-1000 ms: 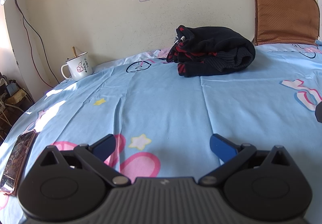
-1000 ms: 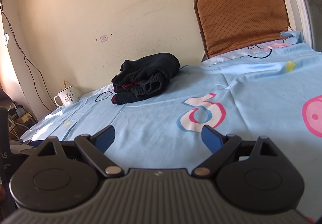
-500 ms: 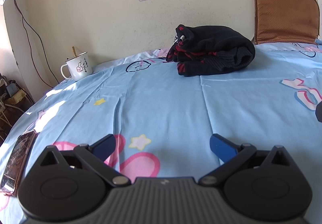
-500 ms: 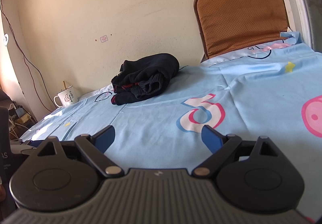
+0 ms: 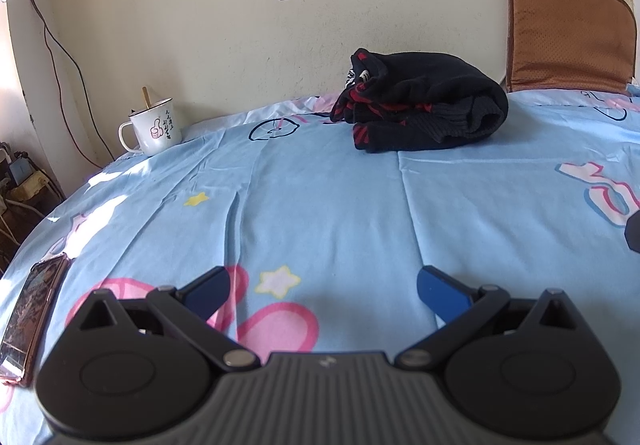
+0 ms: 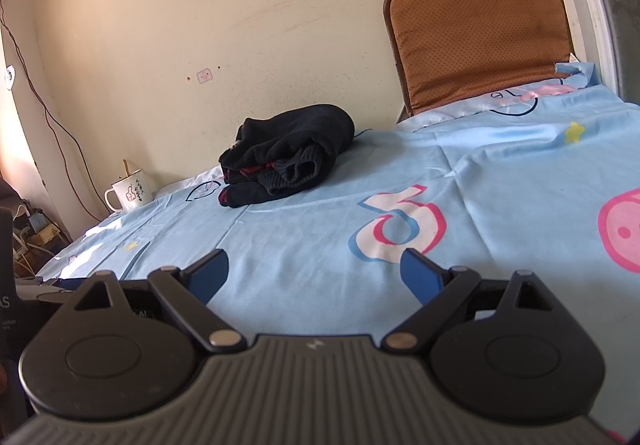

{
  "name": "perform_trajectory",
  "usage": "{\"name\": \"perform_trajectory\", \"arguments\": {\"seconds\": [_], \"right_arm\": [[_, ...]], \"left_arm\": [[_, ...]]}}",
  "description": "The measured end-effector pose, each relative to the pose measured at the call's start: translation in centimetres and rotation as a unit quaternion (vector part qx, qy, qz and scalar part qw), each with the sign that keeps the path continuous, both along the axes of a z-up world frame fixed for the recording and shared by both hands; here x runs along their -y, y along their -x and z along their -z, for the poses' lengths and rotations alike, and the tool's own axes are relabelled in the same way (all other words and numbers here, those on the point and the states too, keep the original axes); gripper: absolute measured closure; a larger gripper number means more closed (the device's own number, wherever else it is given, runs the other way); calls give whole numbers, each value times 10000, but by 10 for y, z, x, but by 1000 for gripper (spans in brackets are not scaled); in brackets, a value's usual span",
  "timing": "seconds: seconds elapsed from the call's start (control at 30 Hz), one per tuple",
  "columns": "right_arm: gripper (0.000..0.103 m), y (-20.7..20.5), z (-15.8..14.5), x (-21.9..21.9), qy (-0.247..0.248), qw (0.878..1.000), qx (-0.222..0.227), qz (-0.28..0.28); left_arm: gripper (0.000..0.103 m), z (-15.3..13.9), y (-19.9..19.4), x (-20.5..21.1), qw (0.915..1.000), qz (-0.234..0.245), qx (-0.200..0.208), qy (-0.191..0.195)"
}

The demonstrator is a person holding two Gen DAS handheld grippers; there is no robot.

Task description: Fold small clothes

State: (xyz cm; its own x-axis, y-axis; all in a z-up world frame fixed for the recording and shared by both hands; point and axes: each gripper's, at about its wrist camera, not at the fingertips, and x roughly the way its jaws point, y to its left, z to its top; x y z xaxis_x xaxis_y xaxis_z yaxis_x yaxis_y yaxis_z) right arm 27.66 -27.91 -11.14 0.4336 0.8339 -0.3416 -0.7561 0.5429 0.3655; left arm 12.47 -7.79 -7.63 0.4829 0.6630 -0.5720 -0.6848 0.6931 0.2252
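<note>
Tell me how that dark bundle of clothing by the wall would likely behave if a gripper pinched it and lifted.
The dark clothing looks like soft knit folded in loose layers, so it would probably sag and unfold when lifted. The ribbed cuff shows thick fabric, likely grippy, not slippery. Pushed, it would probably bunch on the sheet and not slide.

On the bed sheet (image 5: 320, 205) lies 1 dark garment bundle (image 5: 424, 101), black with red stripes. There is 1 white mug (image 5: 154, 129) holding 1 stick, 1 phone (image 5: 28, 317), and 1 brown cushion (image 5: 568, 33) against the wall. 2 grippers show, each with 2 blue-tipped fingers.
</note>
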Motion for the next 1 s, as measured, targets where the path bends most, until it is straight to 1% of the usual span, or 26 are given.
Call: {"name": "perform_trajectory", "arguments": {"seconds": [1.0], "right_arm": [[9, 0, 2, 1, 12, 10000, -8, 6]], "left_arm": [[0, 1, -3, 3, 10000, 21, 17, -2]]}}
